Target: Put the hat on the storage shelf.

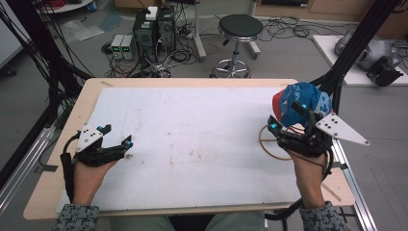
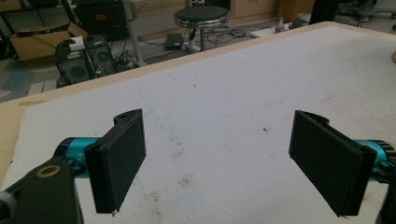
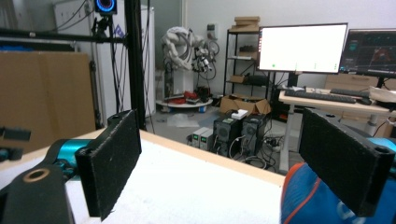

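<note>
A white stained mat [image 1: 192, 120] covers the wooden table [image 1: 82, 103]. My left gripper [image 1: 116, 135] rests low over the mat's left side. It is open, with bare mat between its pads [image 2: 119, 161]. At the table's right edge sits a blue cloth bundle with red trim [image 1: 303, 98]. My right gripper [image 1: 285, 115] is open right against the bundle's near left side. In the right gripper view the blue cloth [image 3: 313, 205] lies under the right-hand pad [image 3: 343, 158], not clamped. A thin tan ring [image 1: 261, 140] lies flat on the mat just left of my right hand.
Beyond the far table edge stand a black stool [image 1: 239, 29], computer towers [image 1: 154, 26] and loose cables on the floor. Black frame posts [image 1: 358, 33] rise at the right rear and cable bundles [image 1: 33, 53] at the left. A desk with monitors [image 3: 302, 46] lies further off.
</note>
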